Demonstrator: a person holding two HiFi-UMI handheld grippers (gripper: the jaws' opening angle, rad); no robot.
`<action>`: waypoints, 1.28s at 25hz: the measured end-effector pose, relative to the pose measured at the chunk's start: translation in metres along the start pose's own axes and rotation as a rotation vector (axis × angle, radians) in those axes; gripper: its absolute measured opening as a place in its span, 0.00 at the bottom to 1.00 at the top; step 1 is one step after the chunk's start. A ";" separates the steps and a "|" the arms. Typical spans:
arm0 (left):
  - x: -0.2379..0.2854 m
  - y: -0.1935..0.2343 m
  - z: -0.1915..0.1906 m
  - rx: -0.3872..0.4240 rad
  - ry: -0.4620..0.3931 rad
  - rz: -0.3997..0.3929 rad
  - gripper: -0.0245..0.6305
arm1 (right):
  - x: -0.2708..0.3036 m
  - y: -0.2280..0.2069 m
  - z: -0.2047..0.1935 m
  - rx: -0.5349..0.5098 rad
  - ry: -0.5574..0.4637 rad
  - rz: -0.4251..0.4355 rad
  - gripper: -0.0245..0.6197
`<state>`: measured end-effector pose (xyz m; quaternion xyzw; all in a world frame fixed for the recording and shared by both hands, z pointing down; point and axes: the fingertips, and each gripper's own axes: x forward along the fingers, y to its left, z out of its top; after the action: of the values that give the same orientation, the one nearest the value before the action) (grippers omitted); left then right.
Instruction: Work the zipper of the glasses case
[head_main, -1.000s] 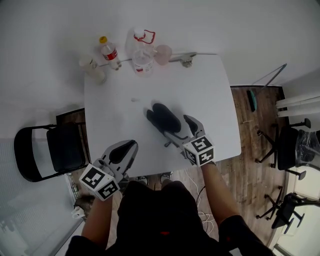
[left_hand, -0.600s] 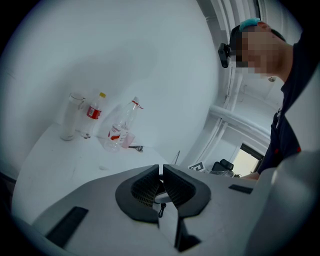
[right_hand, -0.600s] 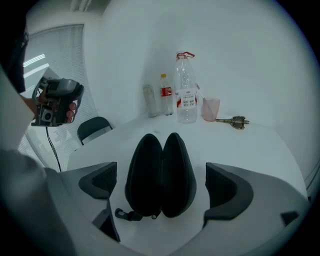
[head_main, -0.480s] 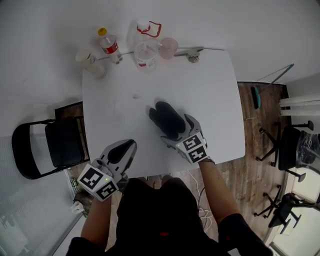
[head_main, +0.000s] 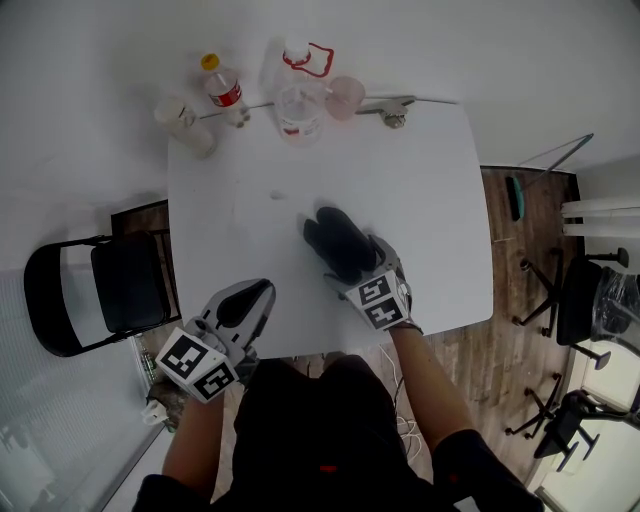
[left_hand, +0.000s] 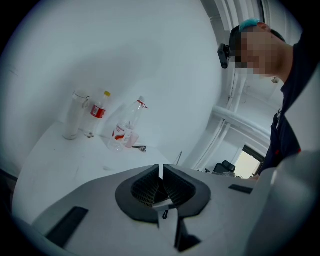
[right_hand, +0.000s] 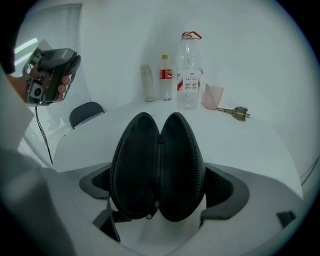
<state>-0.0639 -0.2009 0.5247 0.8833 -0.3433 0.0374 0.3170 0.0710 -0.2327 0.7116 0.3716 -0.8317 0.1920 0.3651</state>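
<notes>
Glasses case (head_main: 340, 240) lies unzipped on the tabletop (head_main: 420, 200), spread into two halves side by side, zipper teeth showing round both rims, roughly mid-table and toward the near edge.

Left to right:
- Black folding chair (head_main: 100, 295) stands on the floor off the tabletop's left edge.
- Left gripper (head_main: 262, 292) is at the near-left corner, jaws closed together, nothing between them.
- Along the far edge: clear tumbler (head_main: 180, 115), yellow-capped bottle (head_main: 222, 92), large clear bottle (head_main: 298, 100), pink cup (head_main: 345, 97), keys (head_main: 392, 108).
- Right gripper (head_main: 356, 262) straddles the case's near end, jaws opening with the case between them. Pads look just clear of its sides, but the angle is poor.
</notes>
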 end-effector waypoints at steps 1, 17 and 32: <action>0.000 0.000 0.000 0.000 0.001 -0.001 0.10 | -0.001 0.000 0.001 0.010 -0.007 0.003 0.88; -0.005 -0.001 0.002 -0.017 -0.017 -0.007 0.10 | -0.027 -0.001 0.037 0.026 -0.187 -0.046 0.45; -0.011 -0.032 0.009 -0.143 -0.060 -0.211 0.34 | -0.092 0.011 0.079 0.532 -0.477 0.229 0.45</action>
<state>-0.0537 -0.1824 0.4973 0.8904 -0.2597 -0.0471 0.3708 0.0682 -0.2286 0.5898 0.3923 -0.8506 0.3490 0.0280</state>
